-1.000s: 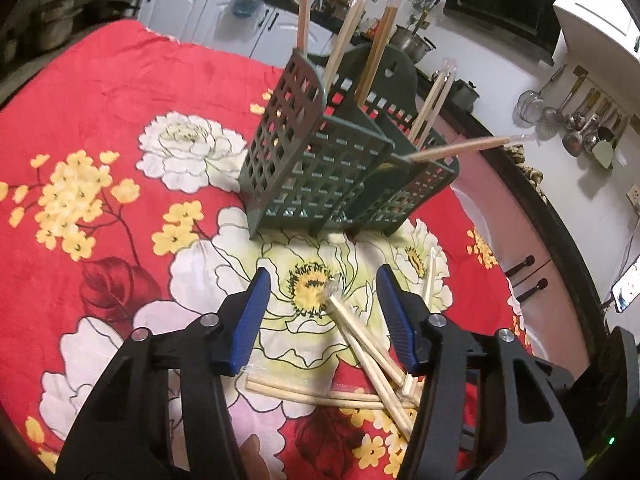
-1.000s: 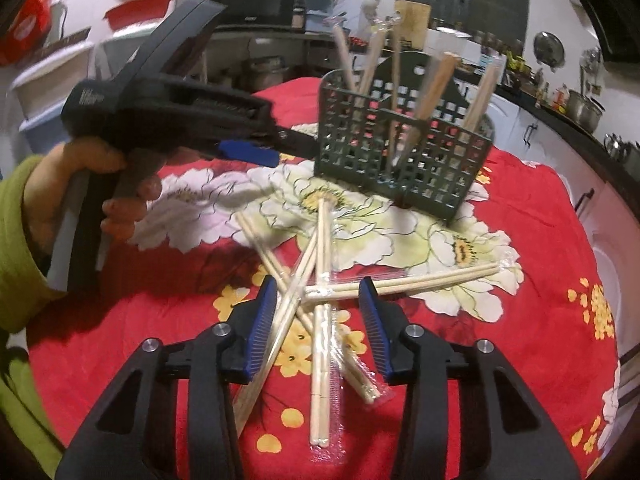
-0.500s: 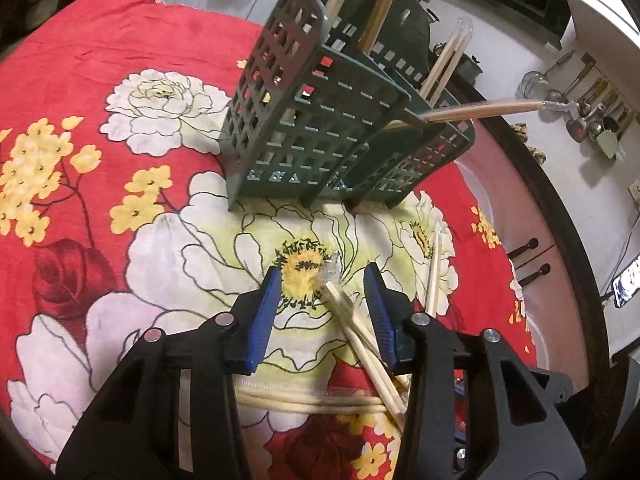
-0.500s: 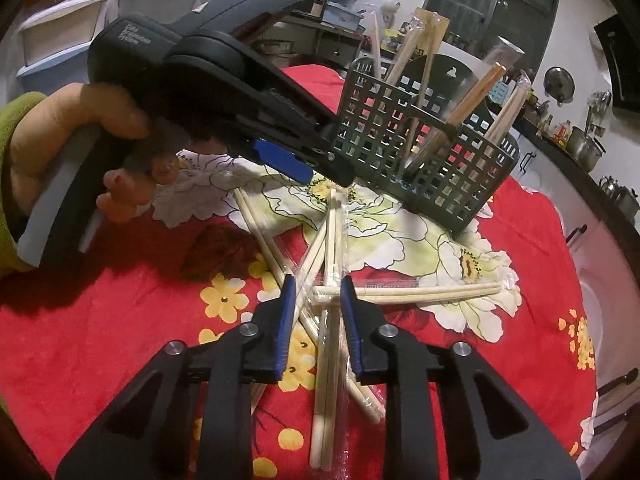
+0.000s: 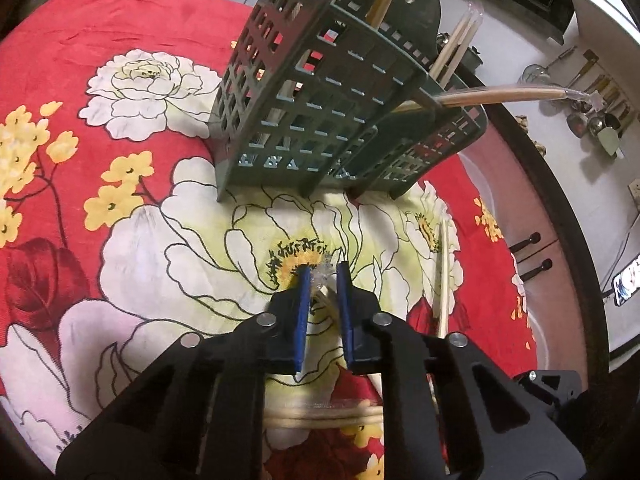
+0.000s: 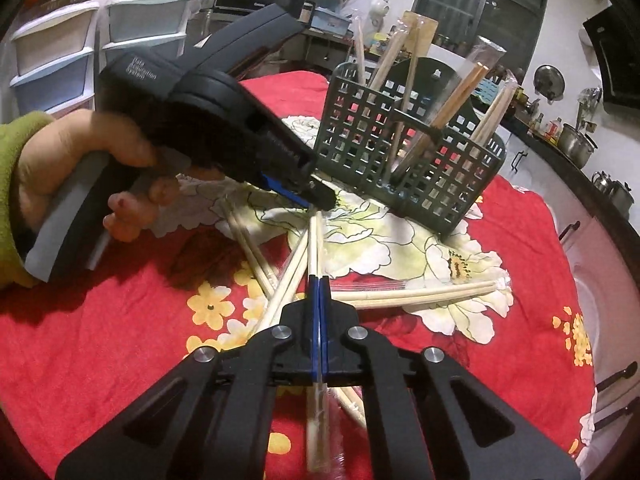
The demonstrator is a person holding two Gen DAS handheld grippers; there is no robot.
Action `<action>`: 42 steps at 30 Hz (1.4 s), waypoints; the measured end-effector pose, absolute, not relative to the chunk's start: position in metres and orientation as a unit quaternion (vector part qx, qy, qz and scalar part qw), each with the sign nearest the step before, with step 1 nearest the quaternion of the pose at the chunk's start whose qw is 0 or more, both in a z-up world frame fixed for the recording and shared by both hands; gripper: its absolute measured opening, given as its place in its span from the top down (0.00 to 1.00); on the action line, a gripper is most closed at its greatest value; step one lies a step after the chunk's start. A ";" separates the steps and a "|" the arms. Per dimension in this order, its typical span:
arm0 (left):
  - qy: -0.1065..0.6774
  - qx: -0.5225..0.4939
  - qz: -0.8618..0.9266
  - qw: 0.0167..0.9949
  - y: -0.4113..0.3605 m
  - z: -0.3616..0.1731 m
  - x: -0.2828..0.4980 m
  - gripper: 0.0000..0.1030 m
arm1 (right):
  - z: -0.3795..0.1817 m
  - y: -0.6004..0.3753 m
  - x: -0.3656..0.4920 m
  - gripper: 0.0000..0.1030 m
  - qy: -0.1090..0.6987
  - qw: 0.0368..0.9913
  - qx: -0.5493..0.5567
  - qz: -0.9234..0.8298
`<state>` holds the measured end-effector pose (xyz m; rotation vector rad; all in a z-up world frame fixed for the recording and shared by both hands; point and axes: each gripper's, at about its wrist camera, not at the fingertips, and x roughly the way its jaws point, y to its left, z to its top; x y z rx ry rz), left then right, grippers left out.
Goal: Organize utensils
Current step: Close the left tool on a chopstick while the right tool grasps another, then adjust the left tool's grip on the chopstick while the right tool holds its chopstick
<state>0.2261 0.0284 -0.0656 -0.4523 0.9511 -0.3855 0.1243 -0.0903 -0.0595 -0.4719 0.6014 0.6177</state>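
**Ana:** Starting closest to the cameras, what are the claws doing?

**Ben:** The right claw [image 6: 319, 292] is clenched on one wrapped pair of chopsticks [image 6: 315, 248] lying lengthwise on the surface [image 6: 120, 320]. Its blue pads are almost touching, with the pair running out in front and behind them. The left claw [image 5: 323, 280] has narrowed around the crinkled wrapper tip of another pair [image 5: 325, 273]. A small gap shows between the pads, so I cannot tell whether it truly grips yet.

**Ana:** Where do both pairs sit?

**Ben:** In a loose, crossed pile on the red flowered cloth, near the basket but apart from it. From the right view, the left claw's tip hangs just above the far end of the pile.

**Ana:** What else remains there?

**Ben:** Several more wrapped pairs: one lying crosswise to the right [image 6: 424, 294], others fanned out to the left [image 6: 256, 256].

**Ana:** And farther back?

**Ben:** A dark green plastic basket [image 6: 404, 156] with lattice walls and divided compartments stands on the cloth. Several chopstick pairs [image 6: 460, 96] already stand in it, leaning at different angles; one [image 5: 500, 94] tilts far over the rim. I cannot tell exactly which compartment each occupies.

**Ana:** So how far along?

**Ben:** I judge roughly midway: some are stored, but a handful still need lifting in.
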 end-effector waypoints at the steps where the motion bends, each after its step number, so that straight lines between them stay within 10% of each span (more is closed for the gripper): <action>1: 0.451 -0.214 -0.184 0.847 0.028 -0.066 0.226 0.92 | -0.059 -0.091 0.123 0.99 0.288 0.883 -0.224 0.296; 42: 0.430 -0.255 -0.178 0.848 0.085 -0.054 0.187 0.84 | -0.036 -0.158 0.132 0.99 0.305 0.907 -0.081 0.280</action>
